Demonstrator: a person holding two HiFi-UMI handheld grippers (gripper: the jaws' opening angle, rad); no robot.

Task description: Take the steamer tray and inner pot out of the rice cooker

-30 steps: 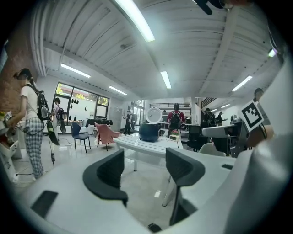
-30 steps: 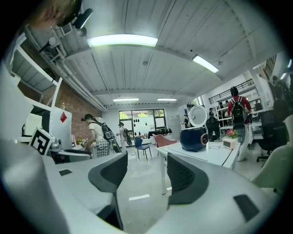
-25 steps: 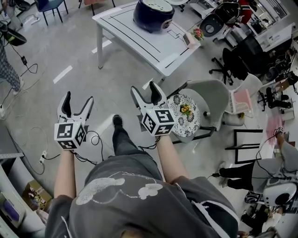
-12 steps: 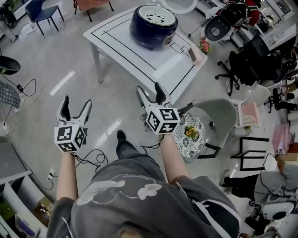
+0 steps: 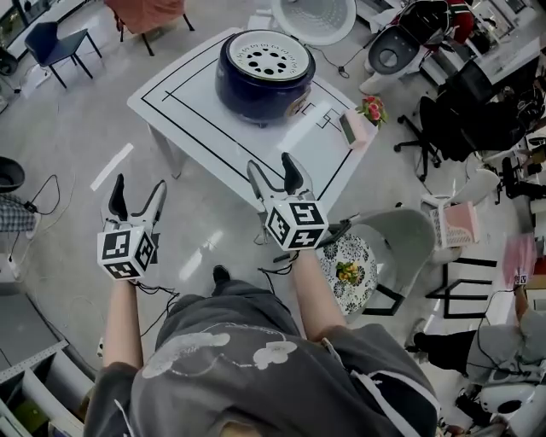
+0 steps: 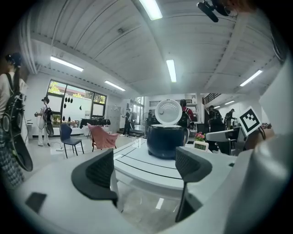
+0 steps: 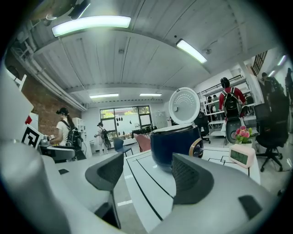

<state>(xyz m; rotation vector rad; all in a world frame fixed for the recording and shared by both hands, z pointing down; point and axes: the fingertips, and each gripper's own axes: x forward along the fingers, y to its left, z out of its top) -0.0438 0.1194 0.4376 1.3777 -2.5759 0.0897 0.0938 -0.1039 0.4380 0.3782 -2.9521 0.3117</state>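
Note:
A dark blue rice cooker [image 5: 259, 75] stands on a white table [image 5: 196, 111] ahead, its round white lid [image 5: 313, 17] swung up behind it. A white perforated steamer tray [image 5: 263, 55] lies in its mouth; the inner pot is hidden below. The cooker [image 6: 165, 140] shows past the jaws in the left gripper view, and the cooker [image 7: 176, 143] in the right gripper view too. My left gripper [image 5: 136, 193] is open over the floor, well short of the table. My right gripper [image 5: 275, 171] is open at the table's near edge. Both hold nothing.
A small clock [image 5: 348, 130] and a pot of pink flowers [image 5: 370, 109] sit on the table's right side. A grey chair with a patterned cushion [image 5: 346, 269] is to my right. Cables [image 5: 162, 294] lie on the floor. Office chairs [image 5: 467, 102] and people stand farther off.
I have walked nearer the table: the cooker and table have slid down and closer in the head view. Both grippers stay open and held out in front.

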